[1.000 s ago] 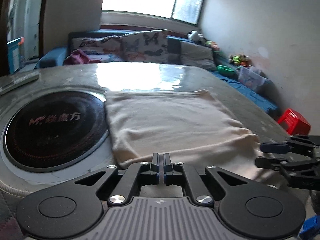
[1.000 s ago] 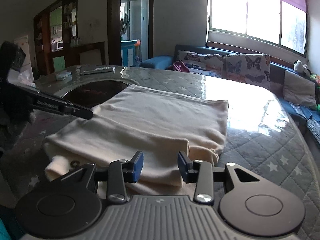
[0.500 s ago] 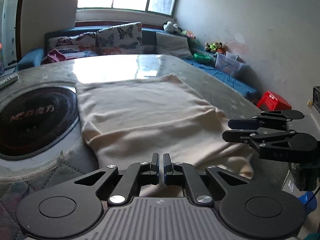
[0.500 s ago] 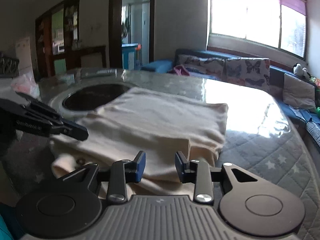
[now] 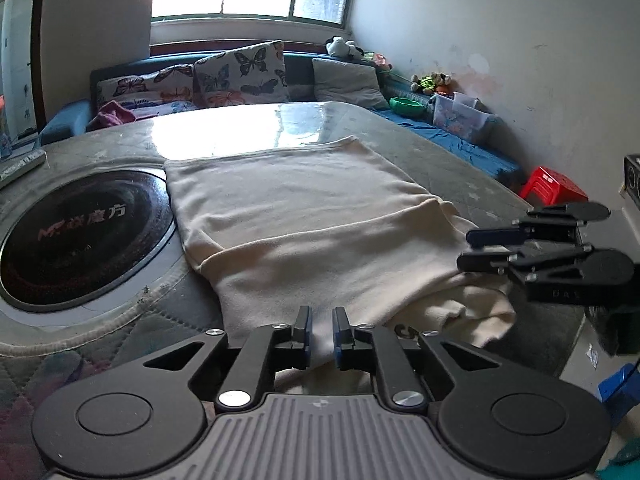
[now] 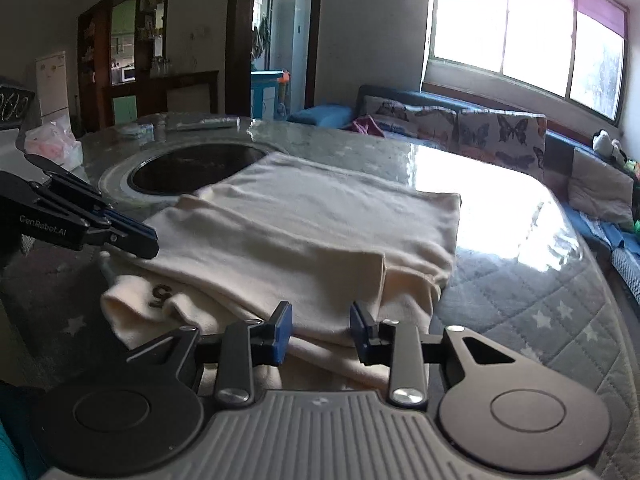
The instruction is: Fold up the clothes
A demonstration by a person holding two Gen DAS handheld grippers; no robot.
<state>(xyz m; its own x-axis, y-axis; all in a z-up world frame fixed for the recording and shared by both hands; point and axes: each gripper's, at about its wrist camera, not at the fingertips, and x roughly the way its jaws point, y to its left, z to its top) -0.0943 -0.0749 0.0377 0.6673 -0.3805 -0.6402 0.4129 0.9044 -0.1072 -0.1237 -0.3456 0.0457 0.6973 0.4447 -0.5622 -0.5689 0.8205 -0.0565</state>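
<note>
A cream garment (image 5: 304, 216) lies folded on the grey quilted table (image 6: 520, 300), with a loose layer bearing a dark mark (image 6: 160, 294) sticking out at its near edge. My left gripper (image 5: 320, 332) hovers at that near edge. Its jaws are opening, a narrow gap shows cream cloth behind them, and the pads press on nothing. My right gripper (image 6: 322, 332) stands open over the garment's near right corner, with cloth below the gap and no grip. Each gripper shows in the other's view: the right gripper (image 5: 466, 248) at the garment's right side, the left gripper (image 6: 148, 244) at its left.
A round black cooktop (image 5: 80, 236) is set into the table left of the garment. A remote (image 5: 20, 164) and a tissue pack (image 6: 52, 144) lie at the far left. A sofa with butterfly cushions (image 5: 240, 72) stands behind, a red stool (image 5: 556, 188) on the floor at the right.
The left gripper's jaws have gone from shut to slightly apart, and that gripper has shifted sideways along the near edge. The right gripper's jaws narrowed a little; it has stayed in place.
</note>
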